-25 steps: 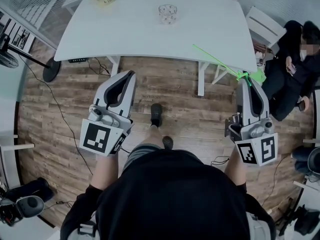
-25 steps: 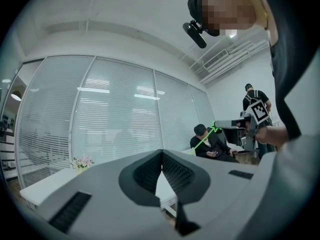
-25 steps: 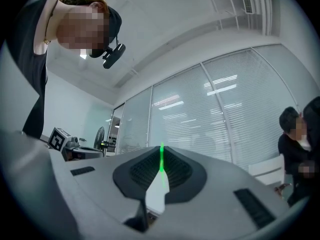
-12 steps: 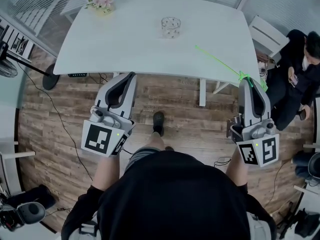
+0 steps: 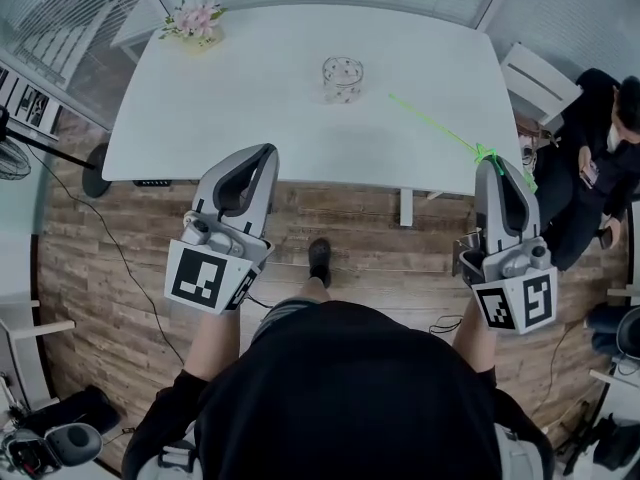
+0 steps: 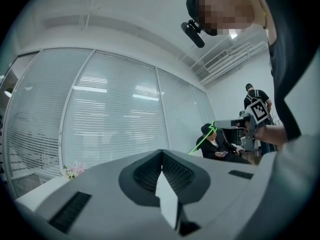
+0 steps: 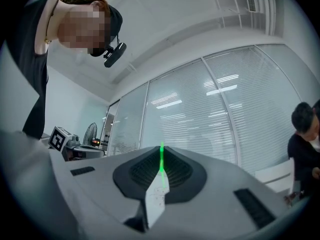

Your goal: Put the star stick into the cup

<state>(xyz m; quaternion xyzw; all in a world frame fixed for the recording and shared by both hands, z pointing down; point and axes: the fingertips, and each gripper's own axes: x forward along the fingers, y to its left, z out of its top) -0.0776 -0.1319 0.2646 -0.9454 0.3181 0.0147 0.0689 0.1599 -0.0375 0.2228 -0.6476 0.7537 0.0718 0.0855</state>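
A thin green star stick (image 5: 435,125) slants up and left over the right part of the white table (image 5: 250,118). My right gripper (image 5: 497,164) is shut on its lower end, at the table's near right corner. In the right gripper view the stick (image 7: 161,165) runs straight out between the closed jaws. The clear glass cup (image 5: 342,78) stands upright mid-table, left of the stick's far tip and apart from it. My left gripper (image 5: 264,152) is shut with nothing in it, at the table's near edge. The left gripper view shows the stick (image 6: 201,141) and the right gripper (image 6: 235,124) off to the right.
A small pot of pink flowers (image 5: 193,18) stands at the table's far left corner. A person (image 5: 600,133) sits to the right beside a white chair (image 5: 535,73). A fan stand (image 5: 98,153) and cables lie on the wooden floor at the left.
The table has come nearer in the head view. Both grippers now reach its near edge, and the stick's tip lies closer to the cup. The jaws have not changed.
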